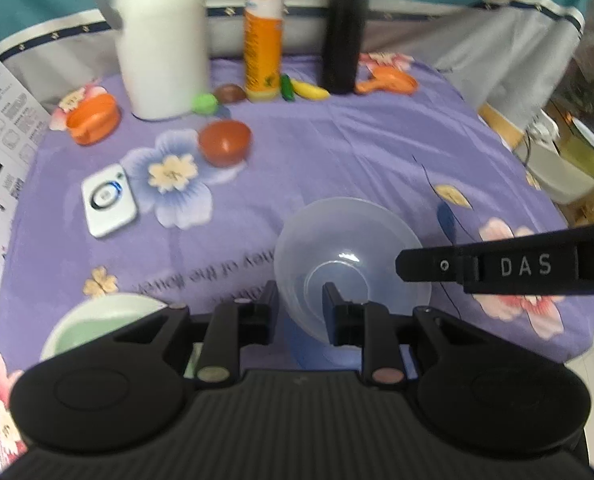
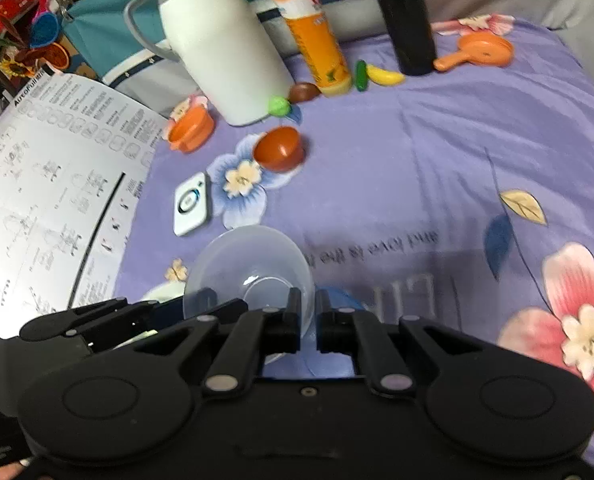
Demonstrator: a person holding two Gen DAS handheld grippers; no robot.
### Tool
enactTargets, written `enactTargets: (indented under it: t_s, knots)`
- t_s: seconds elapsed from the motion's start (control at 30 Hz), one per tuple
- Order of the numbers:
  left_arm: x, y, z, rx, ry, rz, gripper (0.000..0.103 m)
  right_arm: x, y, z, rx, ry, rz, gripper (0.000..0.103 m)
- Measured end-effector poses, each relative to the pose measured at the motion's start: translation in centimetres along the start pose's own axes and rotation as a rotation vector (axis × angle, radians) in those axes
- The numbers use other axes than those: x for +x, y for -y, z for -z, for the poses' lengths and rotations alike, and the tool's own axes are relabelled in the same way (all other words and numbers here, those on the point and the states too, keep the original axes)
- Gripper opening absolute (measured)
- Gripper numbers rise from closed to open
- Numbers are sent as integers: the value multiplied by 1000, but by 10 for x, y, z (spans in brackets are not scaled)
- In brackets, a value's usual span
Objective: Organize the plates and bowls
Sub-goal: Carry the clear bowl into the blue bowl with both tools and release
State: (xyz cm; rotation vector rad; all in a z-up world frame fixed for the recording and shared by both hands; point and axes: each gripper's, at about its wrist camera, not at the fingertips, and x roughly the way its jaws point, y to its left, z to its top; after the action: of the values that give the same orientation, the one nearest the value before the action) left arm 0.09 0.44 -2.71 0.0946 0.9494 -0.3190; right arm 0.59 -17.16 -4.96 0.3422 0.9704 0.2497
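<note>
Two grippers clamped on one clear plastic bowl (image 1: 353, 256), held tilted above the purple floral cloth (image 1: 337, 152). Left of the bowl: pale green bowl (image 1: 97, 320) at the near edge, white square gadget (image 1: 109, 204), orange cup (image 1: 93, 118), red-brown cup (image 1: 225, 142), white jug (image 1: 161, 40) at the back. Left gripper (image 1: 301, 312) pinching the clear bowl's rim. Right gripper (image 2: 308, 320) pressed together on the opposite rim. Right of the bowl, far back: orange toy pan (image 1: 389, 82).
</note>
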Motion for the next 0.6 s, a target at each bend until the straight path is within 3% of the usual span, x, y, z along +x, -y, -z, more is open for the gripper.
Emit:
enactTargets:
  t_s: [0.47, 0.53, 0.6]
  knots:
    - [22, 15, 15, 31, -66, -1, 27, 6, 20, 23, 31, -51, 11, 9]
    - [22, 14, 15, 33, -62, -5, 38, 9, 20, 23, 30, -55, 12, 10]
    - [17, 13, 15, 29, -38, -10, 67, 9, 19, 23, 27, -53, 17, 15]
